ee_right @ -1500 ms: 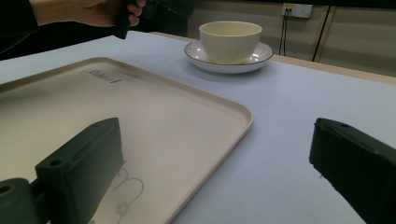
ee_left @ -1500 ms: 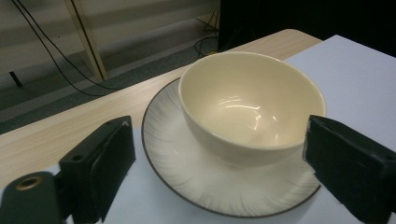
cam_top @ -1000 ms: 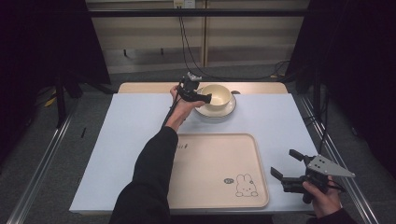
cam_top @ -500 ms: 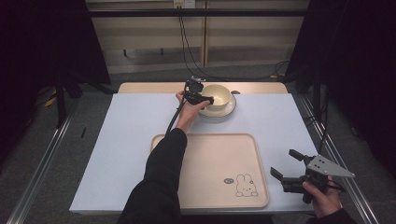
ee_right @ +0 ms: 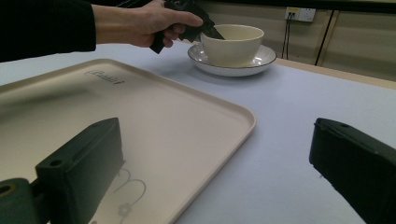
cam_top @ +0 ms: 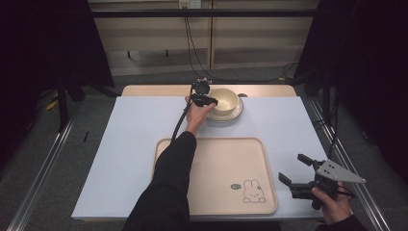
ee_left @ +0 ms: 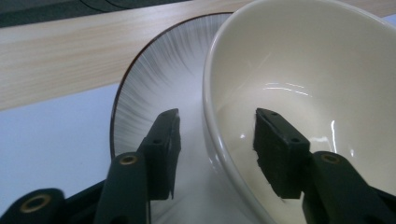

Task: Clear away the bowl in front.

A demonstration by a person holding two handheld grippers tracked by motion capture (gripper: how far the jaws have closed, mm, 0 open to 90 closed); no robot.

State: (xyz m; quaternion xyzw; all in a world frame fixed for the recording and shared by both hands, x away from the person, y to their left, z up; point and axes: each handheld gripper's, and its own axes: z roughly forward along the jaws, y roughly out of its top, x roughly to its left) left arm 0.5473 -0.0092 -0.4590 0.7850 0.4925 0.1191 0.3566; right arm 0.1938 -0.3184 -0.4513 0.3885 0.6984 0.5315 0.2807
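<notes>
I had the left gripper [ee_left: 212, 144] closing astride the rim of the bowl [cam_top: 224, 100], pads not yet pressing, bowl on its plate [cam_top: 236, 112] (far from the tray [cam_top: 216, 168]). Right gripper [cam_top: 300, 171] idled wide open, empty; lifting remained.

The left gripper [cam_top: 208, 100] apparently straddles the bowl [cam_top: 224, 100] rim (jaws just closing); the right gripper [cam_top: 297, 173] hovers beside the tray [cam_top: 211, 154].
</notes>
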